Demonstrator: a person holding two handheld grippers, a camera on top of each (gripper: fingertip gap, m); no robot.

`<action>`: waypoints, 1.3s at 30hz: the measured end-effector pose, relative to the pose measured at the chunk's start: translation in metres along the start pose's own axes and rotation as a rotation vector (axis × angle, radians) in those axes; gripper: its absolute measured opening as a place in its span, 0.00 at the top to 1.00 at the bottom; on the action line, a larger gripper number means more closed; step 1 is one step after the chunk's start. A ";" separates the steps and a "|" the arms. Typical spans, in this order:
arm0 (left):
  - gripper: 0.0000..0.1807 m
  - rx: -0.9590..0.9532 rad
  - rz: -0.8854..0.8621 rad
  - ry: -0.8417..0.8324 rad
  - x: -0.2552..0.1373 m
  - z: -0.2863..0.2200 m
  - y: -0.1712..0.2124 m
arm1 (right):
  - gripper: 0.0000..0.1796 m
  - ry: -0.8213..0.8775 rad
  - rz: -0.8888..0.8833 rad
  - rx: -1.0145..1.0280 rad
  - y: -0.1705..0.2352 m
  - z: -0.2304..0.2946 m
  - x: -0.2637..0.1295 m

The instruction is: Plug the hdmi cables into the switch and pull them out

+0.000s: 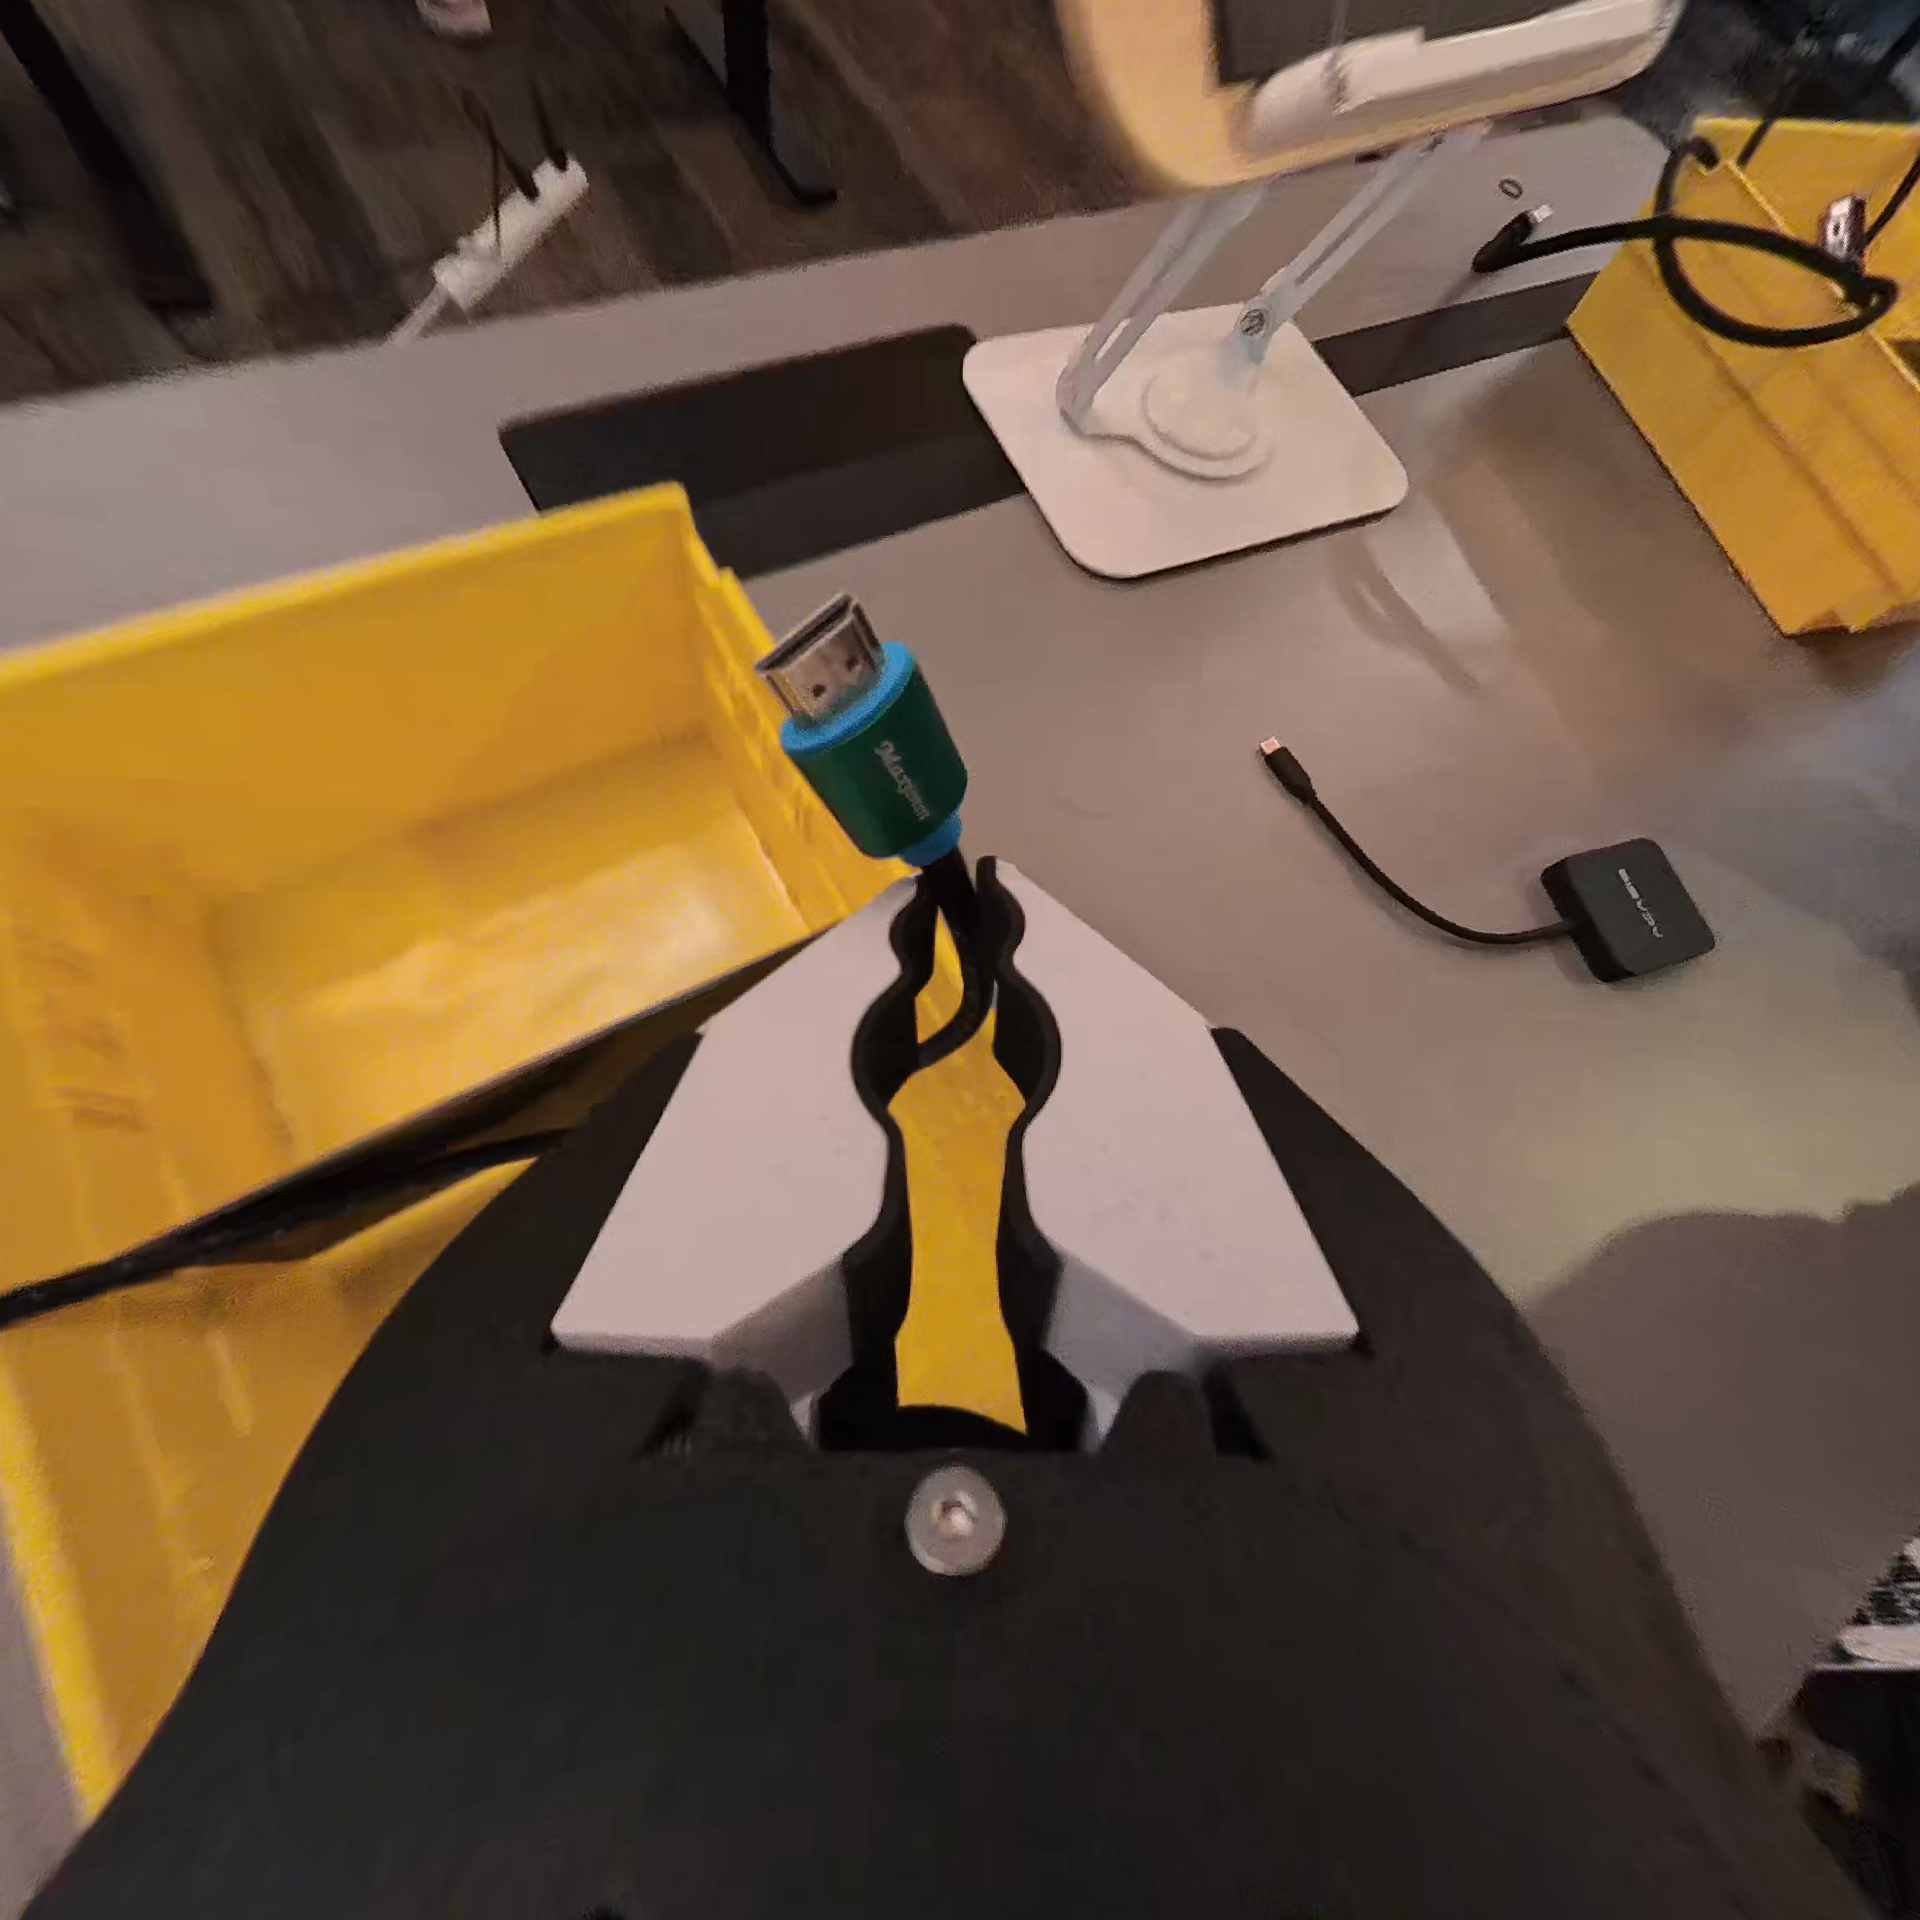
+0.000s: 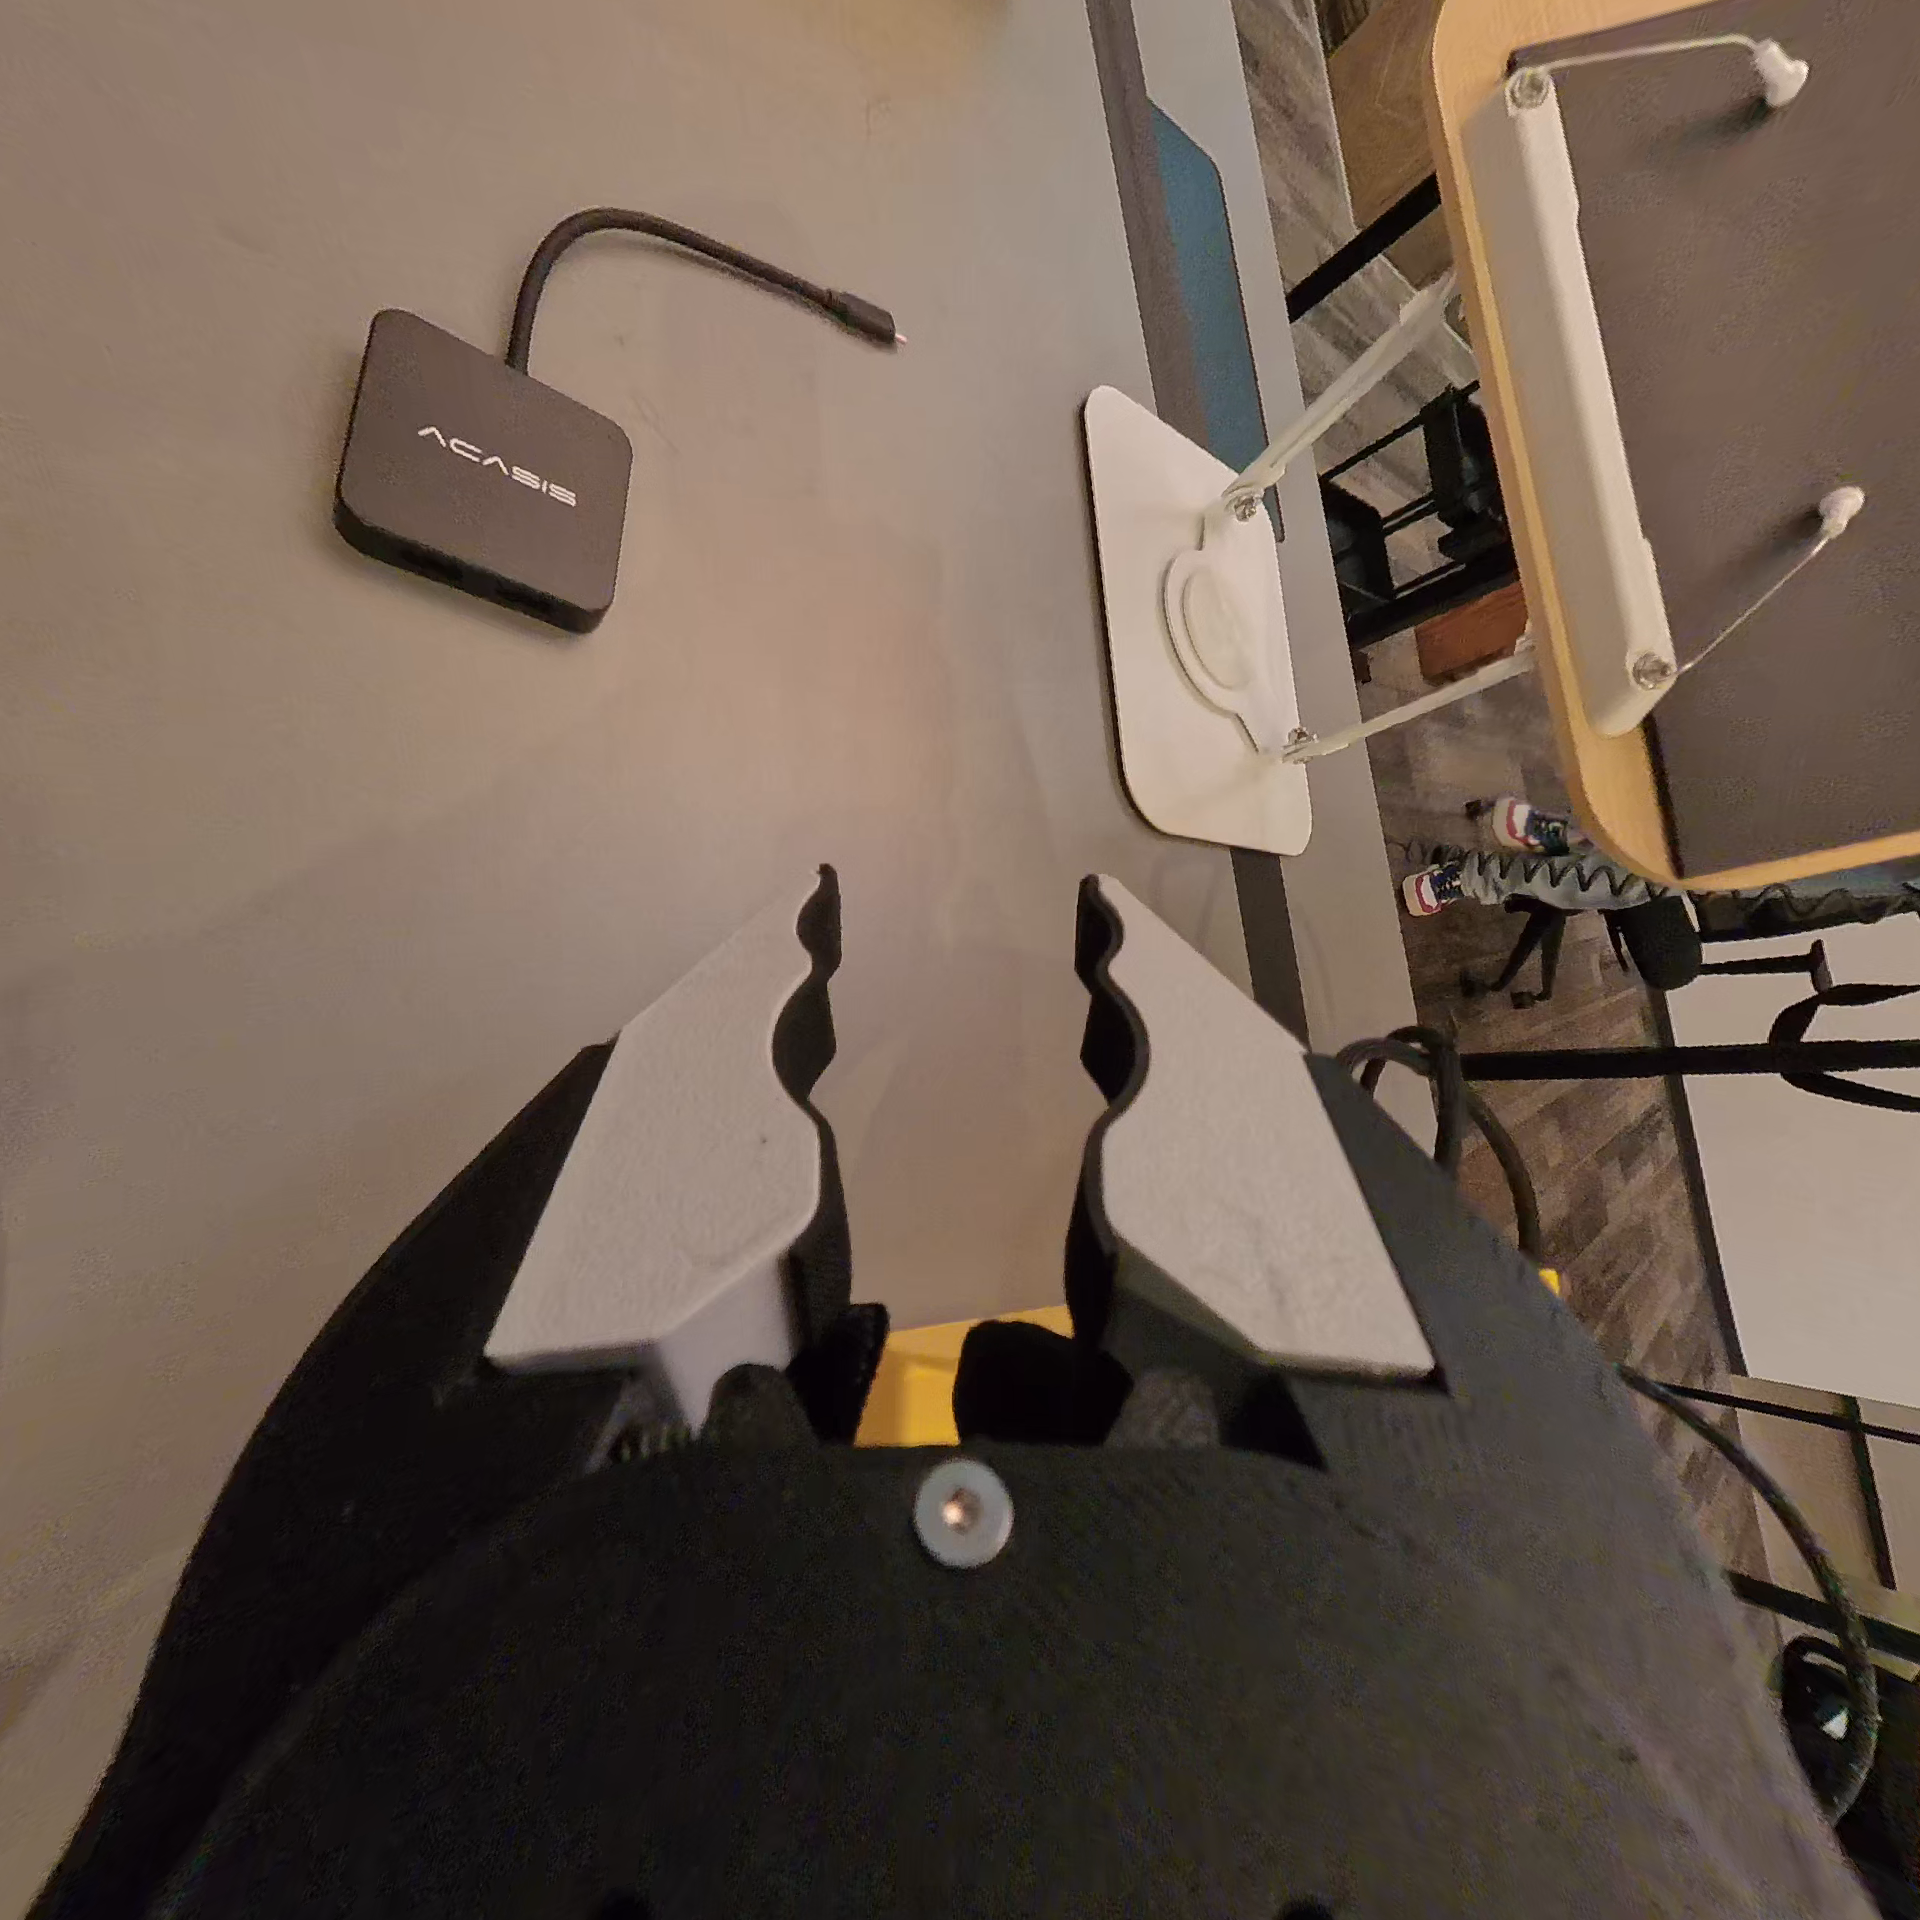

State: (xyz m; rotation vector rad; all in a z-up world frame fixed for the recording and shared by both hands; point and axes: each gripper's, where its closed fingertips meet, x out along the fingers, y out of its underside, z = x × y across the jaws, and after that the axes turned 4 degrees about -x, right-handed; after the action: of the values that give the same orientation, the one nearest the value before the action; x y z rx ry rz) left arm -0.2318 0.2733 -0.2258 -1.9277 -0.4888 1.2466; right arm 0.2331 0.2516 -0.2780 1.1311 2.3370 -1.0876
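Note:
My left gripper (image 1: 954, 883) is shut on the black cable just behind a green and blue HDMI plug (image 1: 868, 732). The plug sticks up past the fingertips with its metal end pointing up and left, above the edge of a yellow bin (image 1: 343, 831). The cable trails off to the left. The black square switch (image 1: 1626, 909) lies flat on the grey table to the right, with its short cable and small plug (image 1: 1351, 831) beside it. In the right wrist view my right gripper (image 2: 954, 883) is open and empty above the table. The switch (image 2: 483, 473) lies ahead and to its left.
A white stand base (image 1: 1184, 436) sits on the table behind the plug and also shows in the right wrist view (image 2: 1195, 623). A second yellow bin (image 1: 1766, 384) with black cables stands at the back right. The table edge (image 2: 1268, 831) runs just right of my right gripper. Some 50 cm of space lies between my two pairs of fingers. Measured from the fingertips, the switch (image 2: 483, 473) is 15 cm or so from the right gripper and 40 cm from the left. Look for it in the left wrist view (image 1: 1650, 905) too.

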 end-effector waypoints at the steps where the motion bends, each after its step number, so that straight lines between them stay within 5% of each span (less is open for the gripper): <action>1: 0.97 0.046 -0.011 -0.030 -0.008 -0.003 -0.010 | 0.76 0.000 -0.004 -0.002 -0.002 0.000 0.001; 10: 0.98 0.363 -0.116 -0.145 -0.074 -0.060 -0.096 | 0.75 -0.010 -0.027 -0.008 -0.009 0.007 0.004; 16: 0.98 0.576 -0.080 -0.028 -0.067 -0.153 -0.113 | 0.75 -0.008 -0.035 -0.007 -0.010 0.010 0.001; 24: 0.98 0.831 0.286 0.174 0.008 -0.227 -0.031 | 0.75 -0.019 -0.035 -0.010 -0.010 0.016 -0.003; 32: 0.98 1.002 0.647 0.245 0.055 -0.226 0.078 | 0.75 -0.052 -0.038 -0.023 -0.017 0.023 0.004; 39: 0.98 1.030 0.739 0.215 0.065 -0.220 0.134 | 0.75 -0.081 -0.048 -0.035 -0.024 0.028 0.012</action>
State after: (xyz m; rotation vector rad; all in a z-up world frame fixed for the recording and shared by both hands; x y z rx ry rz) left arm -0.0184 0.1447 -0.3195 -1.2819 0.9121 1.2964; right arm 0.2064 0.2278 -0.2913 1.0045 2.3227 -1.0846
